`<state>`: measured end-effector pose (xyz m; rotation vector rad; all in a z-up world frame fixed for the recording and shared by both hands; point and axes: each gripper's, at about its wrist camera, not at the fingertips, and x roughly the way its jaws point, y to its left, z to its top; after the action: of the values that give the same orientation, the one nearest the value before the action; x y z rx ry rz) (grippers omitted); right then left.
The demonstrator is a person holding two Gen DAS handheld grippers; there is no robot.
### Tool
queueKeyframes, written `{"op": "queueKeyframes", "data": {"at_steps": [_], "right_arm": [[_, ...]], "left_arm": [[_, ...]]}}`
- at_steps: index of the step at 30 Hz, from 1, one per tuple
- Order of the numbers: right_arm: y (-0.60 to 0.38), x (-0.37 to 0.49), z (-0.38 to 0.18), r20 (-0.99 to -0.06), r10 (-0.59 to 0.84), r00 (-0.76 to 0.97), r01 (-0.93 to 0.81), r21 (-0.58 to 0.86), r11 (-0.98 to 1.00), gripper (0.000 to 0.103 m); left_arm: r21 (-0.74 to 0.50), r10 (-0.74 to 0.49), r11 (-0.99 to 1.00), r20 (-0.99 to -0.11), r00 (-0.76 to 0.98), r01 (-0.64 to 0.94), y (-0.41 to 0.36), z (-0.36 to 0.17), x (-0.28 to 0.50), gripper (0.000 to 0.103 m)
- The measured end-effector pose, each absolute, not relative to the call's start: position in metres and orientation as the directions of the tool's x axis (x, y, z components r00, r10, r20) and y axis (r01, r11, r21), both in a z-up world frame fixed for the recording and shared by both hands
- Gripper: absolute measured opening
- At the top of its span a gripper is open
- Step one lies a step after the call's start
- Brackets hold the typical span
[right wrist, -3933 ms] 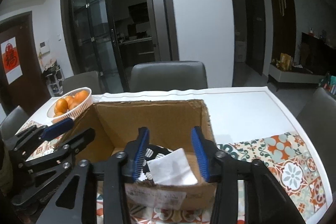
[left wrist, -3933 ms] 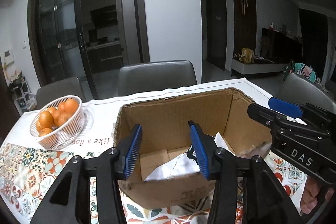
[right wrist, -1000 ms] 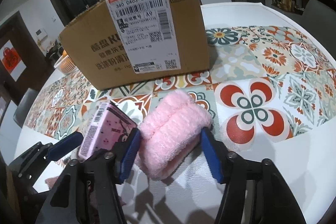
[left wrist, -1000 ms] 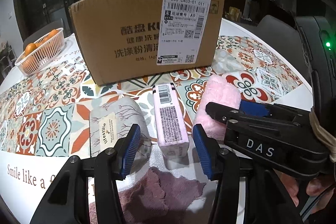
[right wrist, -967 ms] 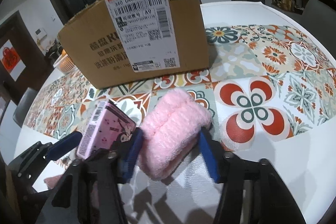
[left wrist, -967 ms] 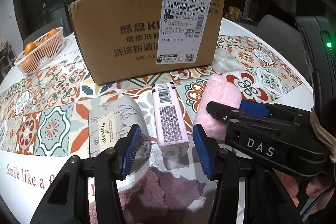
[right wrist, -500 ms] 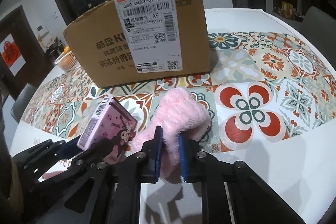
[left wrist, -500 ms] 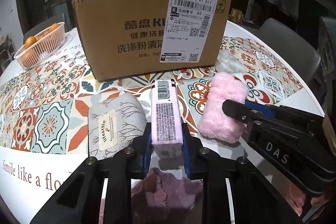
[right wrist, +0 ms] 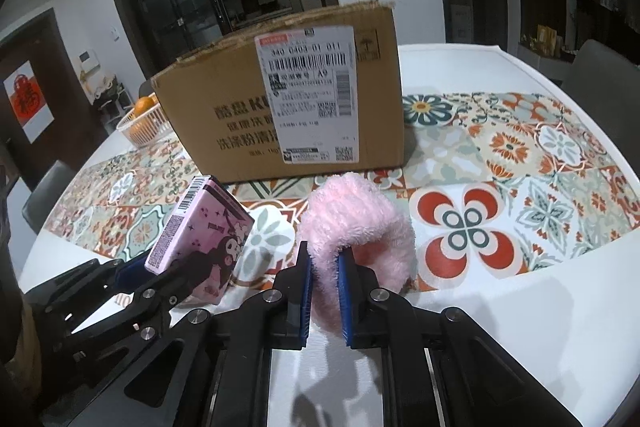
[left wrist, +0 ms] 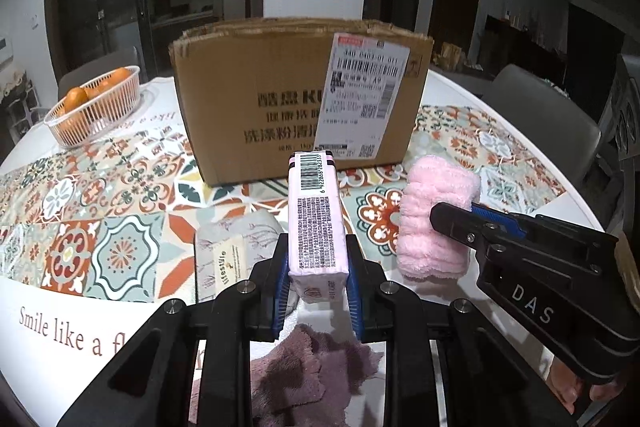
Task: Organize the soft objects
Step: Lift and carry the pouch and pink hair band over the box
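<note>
My left gripper (left wrist: 318, 287) is shut on a pink tissue pack (left wrist: 316, 223) with a barcode, lifted off the table and tilted up toward the cardboard box (left wrist: 288, 107). My right gripper (right wrist: 324, 291) is shut on a fluffy pink rolled towel (right wrist: 360, 219), squeezing its near end and raising it. The right wrist view also shows the tissue pack (right wrist: 200, 231) held at the left. A grey folded cloth (left wrist: 236, 247) with a paper label lies on the table left of the pack. A mauve towel (left wrist: 304, 371) lies under the left gripper.
The cardboard box (right wrist: 280, 99) stands on the patterned tablecloth (right wrist: 520, 167) beyond both grippers, its shipping label facing me. A white basket of oranges (left wrist: 96, 103) sits at the far left. Grey chairs (left wrist: 548, 123) ring the table; its white edge (right wrist: 560, 307) runs near on the right.
Both grippers closed, the left on the tissue pack and the right on the pink towel. Both then rose, lifting their objects off the table.
</note>
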<state>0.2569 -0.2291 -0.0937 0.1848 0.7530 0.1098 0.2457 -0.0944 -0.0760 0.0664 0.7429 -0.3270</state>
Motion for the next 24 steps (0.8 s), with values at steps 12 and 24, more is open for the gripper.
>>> {"op": "queueKeyframes", "data": {"at_steps": [12, 24], "right_arm": [[-0.225, 0.24, -0.064, -0.617, 0.161, 0.771, -0.046, 0.198, 0.979, 0.013], [-0.216, 0.225, -0.029, -0.553, 0.154, 0.819, -0.066, 0.176, 0.982, 0.013]], "left_arm": [[-0.068, -0.284, 0.949, -0.617, 0.734, 0.309, -0.085, -0.043, 0.234, 0.025], [-0.071, -0.278, 0.955, -0.561, 0.78, 0.289, -0.07, -0.016, 0.225, 0.025]]}}
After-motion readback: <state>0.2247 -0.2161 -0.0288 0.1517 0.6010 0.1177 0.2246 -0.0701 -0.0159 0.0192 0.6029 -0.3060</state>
